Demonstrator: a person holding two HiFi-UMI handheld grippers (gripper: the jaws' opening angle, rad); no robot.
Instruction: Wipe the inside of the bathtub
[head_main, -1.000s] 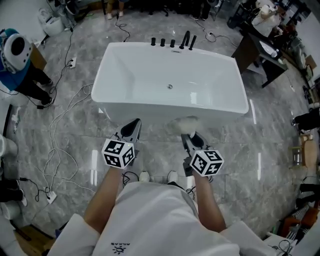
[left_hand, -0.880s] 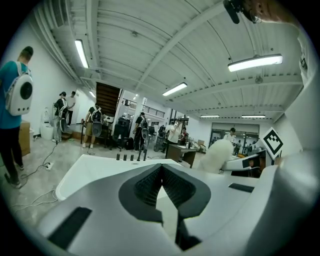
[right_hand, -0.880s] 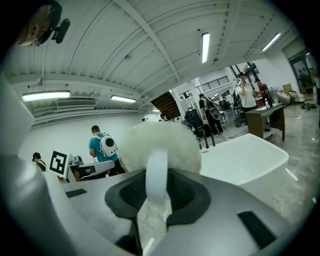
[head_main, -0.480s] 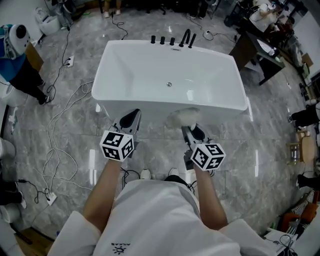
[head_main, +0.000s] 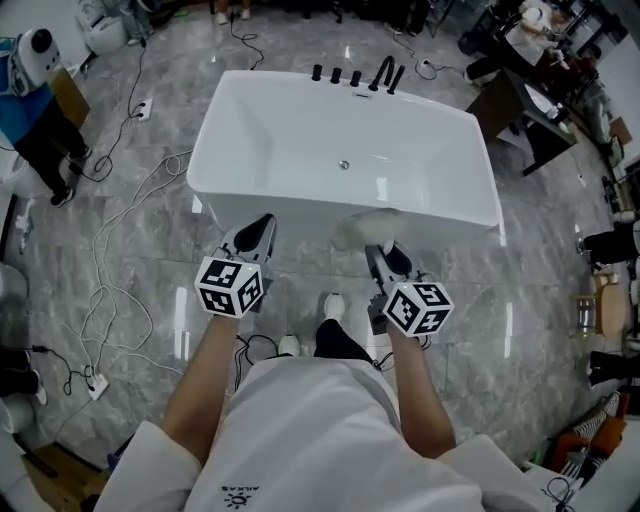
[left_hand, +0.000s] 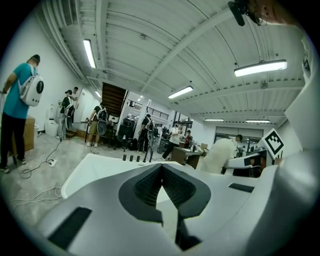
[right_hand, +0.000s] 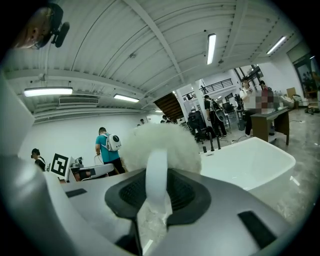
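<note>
A white freestanding bathtub (head_main: 470, 160) stands on the grey marble floor ahead of me, with a small drain (head_main: 344, 165) in its bottom and black taps (head_main: 358, 76) on its far rim. My right gripper (head_main: 377, 250) is shut on the white handle of a fluffy white duster (head_main: 362, 228), whose head hangs at the tub's near rim. In the right gripper view the duster (right_hand: 156, 146) fills the space above the jaws, tub (right_hand: 250, 160) to the right. My left gripper (head_main: 264, 226) is shut and holds nothing, just short of the near rim; its jaws (left_hand: 160, 175) meet.
White cables (head_main: 120, 270) trail over the floor left of the tub. A person in a teal shirt (head_main: 35, 100) stands far left. A dark desk (head_main: 520, 100) and clutter sit at the right. My own foot (head_main: 332, 305) is stepping forward between the grippers.
Both grippers keep their hold and stay close to the tub's near rim. The view has shifted slightly, and one of my feet has stepped forward toward the tub.
</note>
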